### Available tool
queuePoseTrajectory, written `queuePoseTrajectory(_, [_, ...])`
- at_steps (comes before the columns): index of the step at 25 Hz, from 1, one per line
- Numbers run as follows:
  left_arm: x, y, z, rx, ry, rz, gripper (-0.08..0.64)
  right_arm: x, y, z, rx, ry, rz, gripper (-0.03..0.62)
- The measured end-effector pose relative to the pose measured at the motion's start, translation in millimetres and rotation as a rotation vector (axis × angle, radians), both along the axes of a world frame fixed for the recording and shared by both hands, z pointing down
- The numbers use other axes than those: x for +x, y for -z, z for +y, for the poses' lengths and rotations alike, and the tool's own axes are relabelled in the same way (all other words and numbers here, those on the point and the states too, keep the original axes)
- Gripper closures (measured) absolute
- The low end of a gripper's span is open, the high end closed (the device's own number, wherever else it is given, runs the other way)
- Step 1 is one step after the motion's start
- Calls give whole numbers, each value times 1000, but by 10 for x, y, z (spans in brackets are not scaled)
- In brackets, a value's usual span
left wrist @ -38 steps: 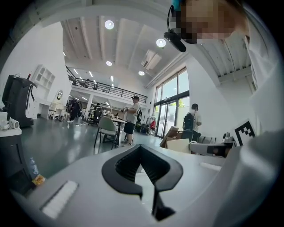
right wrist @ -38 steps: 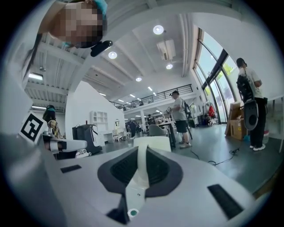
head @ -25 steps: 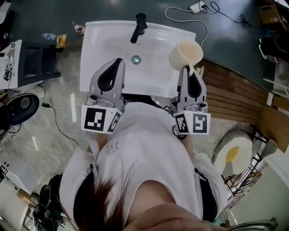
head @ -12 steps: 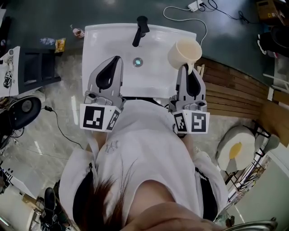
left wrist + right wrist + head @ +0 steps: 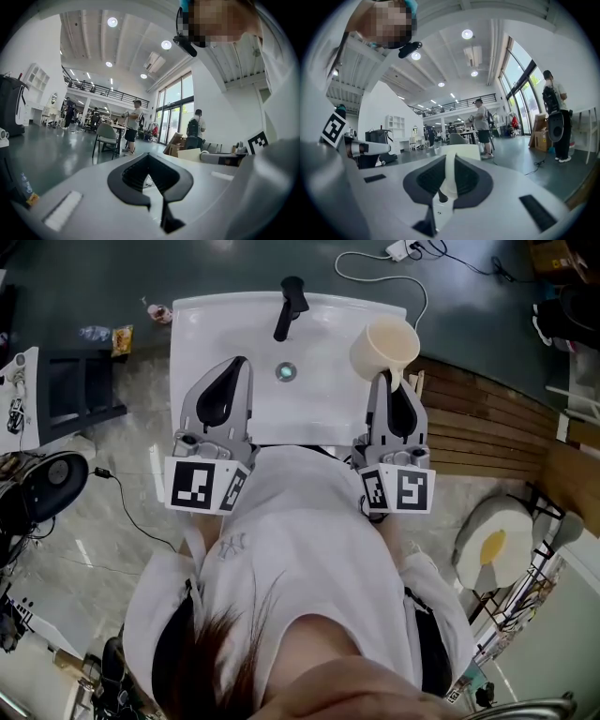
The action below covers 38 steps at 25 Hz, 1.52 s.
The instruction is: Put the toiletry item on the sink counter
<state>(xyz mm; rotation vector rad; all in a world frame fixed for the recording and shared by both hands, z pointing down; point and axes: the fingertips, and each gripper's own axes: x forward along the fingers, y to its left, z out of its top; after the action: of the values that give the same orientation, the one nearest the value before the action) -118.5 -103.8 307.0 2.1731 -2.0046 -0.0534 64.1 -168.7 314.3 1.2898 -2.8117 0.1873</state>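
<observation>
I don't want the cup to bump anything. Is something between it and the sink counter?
Nothing visible does. The cup, held by the right gripper, hangs at the right side of the sink counter, where the rim looks bare. The faucet stands apart at the back middle.

White sink counter point(image 5: 202, 334) — black faucet point(image 5: 289, 307) at back, drain point(image 5: 286, 372) seemingly mid-basin.
</observation>
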Motion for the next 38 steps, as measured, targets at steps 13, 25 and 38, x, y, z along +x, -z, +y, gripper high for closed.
queuePoseTrajectory(13, [161,-231,-48,-52,-40,50,554,64,-267,-510,108,-41,30,554])
queuePoseTrajectory(25, [254,-408,-125,-91,-71,34,554,52,-918,-910,43,-40,-4,554])
queuePoseTrajectory(38, [388,-617,-234,-141,-80,39,554,68,-1473,-1237,-14,-41,-18,554])
